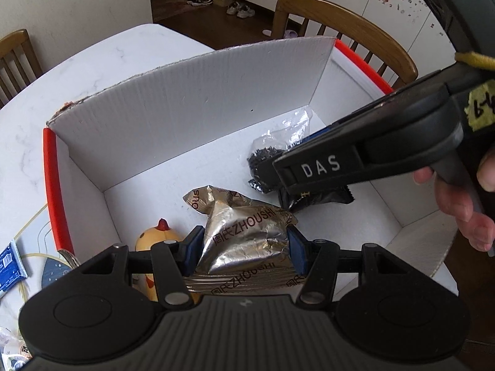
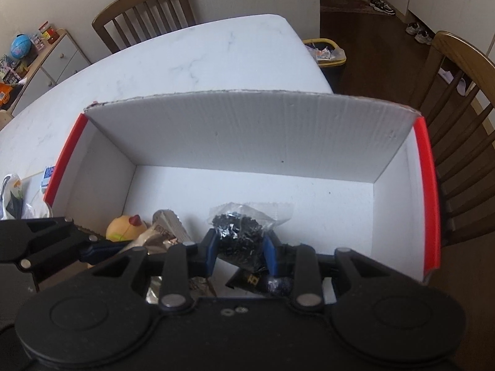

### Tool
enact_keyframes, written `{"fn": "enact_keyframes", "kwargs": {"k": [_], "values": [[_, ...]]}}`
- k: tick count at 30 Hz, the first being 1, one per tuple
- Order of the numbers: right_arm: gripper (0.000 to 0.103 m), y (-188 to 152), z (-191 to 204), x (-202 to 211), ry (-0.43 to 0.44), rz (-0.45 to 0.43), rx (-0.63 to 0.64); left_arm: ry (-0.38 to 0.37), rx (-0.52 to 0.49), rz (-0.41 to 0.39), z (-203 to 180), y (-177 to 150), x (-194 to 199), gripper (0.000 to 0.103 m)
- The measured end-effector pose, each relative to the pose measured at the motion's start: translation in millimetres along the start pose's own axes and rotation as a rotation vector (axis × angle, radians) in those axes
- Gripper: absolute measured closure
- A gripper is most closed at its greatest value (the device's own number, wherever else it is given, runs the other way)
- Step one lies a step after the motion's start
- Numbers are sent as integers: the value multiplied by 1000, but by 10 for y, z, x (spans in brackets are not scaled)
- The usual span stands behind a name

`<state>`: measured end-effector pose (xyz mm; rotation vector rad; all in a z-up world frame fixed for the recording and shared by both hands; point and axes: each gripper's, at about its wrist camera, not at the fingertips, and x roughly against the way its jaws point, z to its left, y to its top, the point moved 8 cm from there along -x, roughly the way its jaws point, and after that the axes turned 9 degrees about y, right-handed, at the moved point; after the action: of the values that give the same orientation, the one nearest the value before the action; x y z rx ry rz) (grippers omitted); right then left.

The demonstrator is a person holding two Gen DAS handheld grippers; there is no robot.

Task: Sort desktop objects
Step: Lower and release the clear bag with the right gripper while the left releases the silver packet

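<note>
A white cardboard box (image 1: 185, 117) with red edges stands on the marble table; it also shows in the right wrist view (image 2: 247, 136). My left gripper (image 1: 244, 244) is shut on a silver foil snack packet (image 1: 244, 235) over the box's near side. My right gripper (image 2: 239, 247) is shut on a clear bag of small black pieces (image 2: 238, 235) low inside the box. That bag (image 1: 272, 154) and the right gripper's body (image 1: 355, 160) show in the left wrist view. A yellow chick toy (image 1: 154, 238) and a black packet (image 1: 321, 199) lie on the box floor.
A blue tissue pack (image 1: 9, 262) and other small items lie on a mat left of the box. Wooden chairs (image 2: 145, 9) stand around the table. A bin (image 2: 328, 52) stands past the table's far corner.
</note>
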<state>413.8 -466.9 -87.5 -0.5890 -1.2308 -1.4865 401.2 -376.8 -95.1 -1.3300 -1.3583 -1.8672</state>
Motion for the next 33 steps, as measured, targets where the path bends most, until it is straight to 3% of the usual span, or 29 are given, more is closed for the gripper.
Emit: {"fn": "enact_keyframes", "kwargs": {"k": [8,17,28,33], "values": [[73,129,-20,-68,15,-3,-27,3,-12,12,9,1,-63,48],[72,28,-30,-199,7,50,-37,-19,-50,39,-53,-8,-83,48],[67,-11,-40,-166,-4,37,-43,-2,-70,57,-70,-25,-91,46],[67,10,-61,-92,-11,20,-41,23,-65,30,-48,-5,-16,31]]}}
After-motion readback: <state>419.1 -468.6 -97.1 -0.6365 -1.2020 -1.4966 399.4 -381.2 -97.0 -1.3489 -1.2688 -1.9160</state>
